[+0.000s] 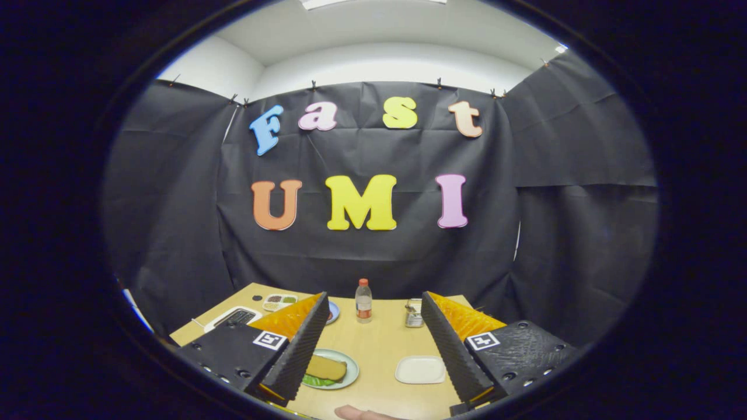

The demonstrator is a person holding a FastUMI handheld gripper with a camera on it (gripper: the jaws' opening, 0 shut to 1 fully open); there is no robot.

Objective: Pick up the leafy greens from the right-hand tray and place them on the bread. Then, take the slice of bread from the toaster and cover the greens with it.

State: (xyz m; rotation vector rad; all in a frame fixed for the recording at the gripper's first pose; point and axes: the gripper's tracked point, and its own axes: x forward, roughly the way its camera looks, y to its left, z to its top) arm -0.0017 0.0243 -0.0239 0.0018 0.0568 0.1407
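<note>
My gripper (374,303) is held above the wooden table (379,344), open, with nothing between its fingers. Below the gap, close to the left finger, a pale green plate (352,368) carries a brown slice of bread (325,368). Leafy greens (315,381) poke out from under the near edge of the slice. An empty white tray (420,370) lies to the right of the plate, near the right finger. A white toaster (233,317) with dark slots sits at the table's far left; I cannot tell what is in the slots.
A small bottle (363,300) with a red cap stands at the back middle. A metal rack (414,312) is to its right. A divided dish of toppings (280,301) and a blue plate (333,312) sit behind the left finger. A person's fingertip (359,413) rests on the near edge.
</note>
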